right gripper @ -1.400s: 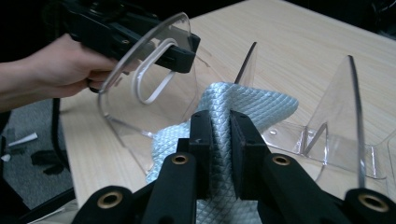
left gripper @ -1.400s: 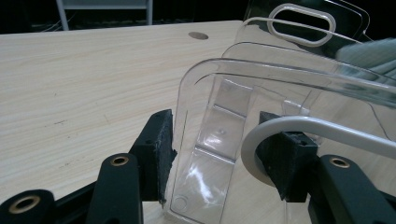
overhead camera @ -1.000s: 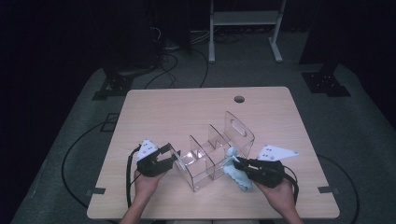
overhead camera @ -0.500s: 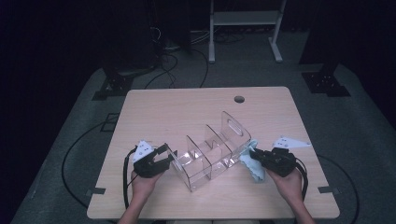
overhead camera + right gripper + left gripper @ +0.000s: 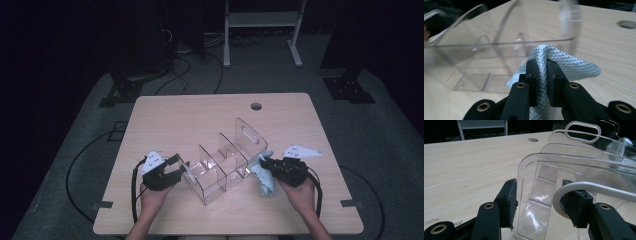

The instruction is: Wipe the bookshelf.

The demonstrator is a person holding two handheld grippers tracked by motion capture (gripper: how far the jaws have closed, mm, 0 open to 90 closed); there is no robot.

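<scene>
Pale cloth pinched in right gripper, seemingly against organizer.

Between my left claw's matt, rough foam pads I see a glossy clear plastic organizer; my right claw pinches a pale blue woven cloth above a matt wood-grain table.

Both grippers are black: the left gripper and the right gripper each carry a pale grey three-cornered plate on top and trail a black cable; brass-ringed holes mark the jaw arms, whose tips bear rough black foam pads
</scene>
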